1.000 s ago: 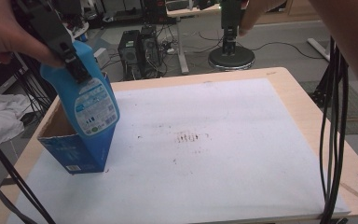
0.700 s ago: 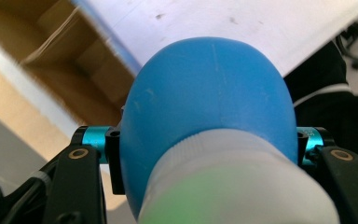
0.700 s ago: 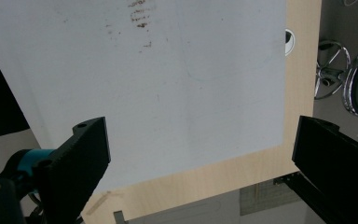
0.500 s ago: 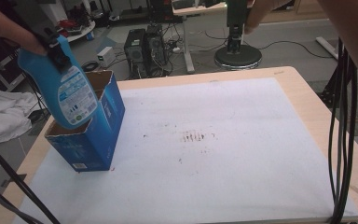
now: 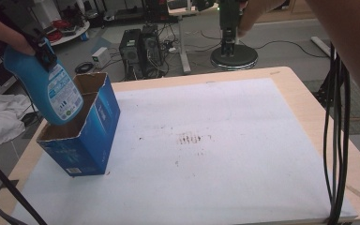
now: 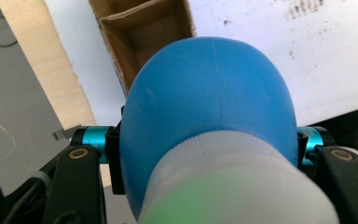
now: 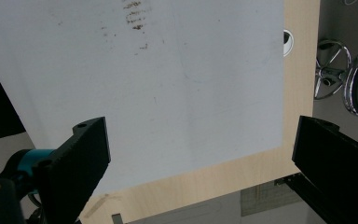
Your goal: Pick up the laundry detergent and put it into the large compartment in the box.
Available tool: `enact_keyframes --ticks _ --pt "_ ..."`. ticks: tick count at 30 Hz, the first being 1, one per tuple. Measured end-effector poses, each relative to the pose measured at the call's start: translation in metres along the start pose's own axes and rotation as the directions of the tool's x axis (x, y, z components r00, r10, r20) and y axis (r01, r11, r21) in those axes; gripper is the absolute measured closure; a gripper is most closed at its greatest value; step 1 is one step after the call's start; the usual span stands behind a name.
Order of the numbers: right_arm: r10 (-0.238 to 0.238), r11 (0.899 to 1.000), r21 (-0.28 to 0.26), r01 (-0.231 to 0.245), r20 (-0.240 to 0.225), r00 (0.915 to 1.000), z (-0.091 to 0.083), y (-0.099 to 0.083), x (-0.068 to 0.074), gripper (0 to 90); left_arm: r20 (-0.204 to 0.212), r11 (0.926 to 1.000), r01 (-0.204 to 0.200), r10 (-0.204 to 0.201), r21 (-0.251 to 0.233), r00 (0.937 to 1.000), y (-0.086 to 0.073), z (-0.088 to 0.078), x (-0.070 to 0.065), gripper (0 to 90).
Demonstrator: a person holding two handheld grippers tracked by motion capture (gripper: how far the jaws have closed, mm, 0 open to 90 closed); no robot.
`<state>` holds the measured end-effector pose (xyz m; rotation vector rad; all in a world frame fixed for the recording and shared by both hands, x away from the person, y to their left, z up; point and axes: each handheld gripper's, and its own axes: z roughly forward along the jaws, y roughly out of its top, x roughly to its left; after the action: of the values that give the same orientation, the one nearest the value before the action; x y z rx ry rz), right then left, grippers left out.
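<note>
Surface: white sheet [image 5: 243, 154] on a wooden top, stained near the middle.
Left tool [image 5: 40, 44]: clenched on the blue bottle [image 5: 51, 89], neck pinched between my jaws.
Bottle: hanging tilted, its base just inside the open blue box [image 5: 91, 136].
Right tool [image 7: 200, 158]: released, jaws wide over bare sheet.
Left to do: lower the bottle in, let go.

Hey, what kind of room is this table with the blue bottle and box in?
Probably a lab or workshop. Black computer towers stand on the grey floor among loose cables, a round-based black stand sits behind, and the light wooden table carries a stained white sheet.
</note>
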<state>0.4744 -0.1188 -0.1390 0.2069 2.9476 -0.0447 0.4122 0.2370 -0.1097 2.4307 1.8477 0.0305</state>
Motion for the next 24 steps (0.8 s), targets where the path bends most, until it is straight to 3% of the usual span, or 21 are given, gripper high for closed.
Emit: enact_keyframes --ticks 3,11,14,24 --pt "-0.005 1.000 -0.001 0.005 0.003 1.0000 0.000 -0.001 -0.001 3.1 -0.013 0.9999 0.012 -0.011 0.006 0.9998 0.005 0.008 0.002 38.9" --pt "0.004 1.000 0.005 -0.004 -0.001 1.0000 0.001 -0.003 -0.002 3.1 0.000 0.9995 0.028 -0.028 0.014 0.9996 0.009 0.026 0.008 38.9" --pt "0.003 1.000 0.004 -0.003 0.001 1.0000 0.002 -0.004 -0.002 3.1 -0.002 0.9996 0.023 -0.023 0.018 0.9997 0.009 0.031 0.010 38.9" --pt "-0.005 1.000 0.014 0.005 -0.001 1.0000 0.005 -0.002 -0.001 3.1 0.017 0.9990 -0.015 0.014 0.042 0.9998 0.008 0.071 0.021 38.9"
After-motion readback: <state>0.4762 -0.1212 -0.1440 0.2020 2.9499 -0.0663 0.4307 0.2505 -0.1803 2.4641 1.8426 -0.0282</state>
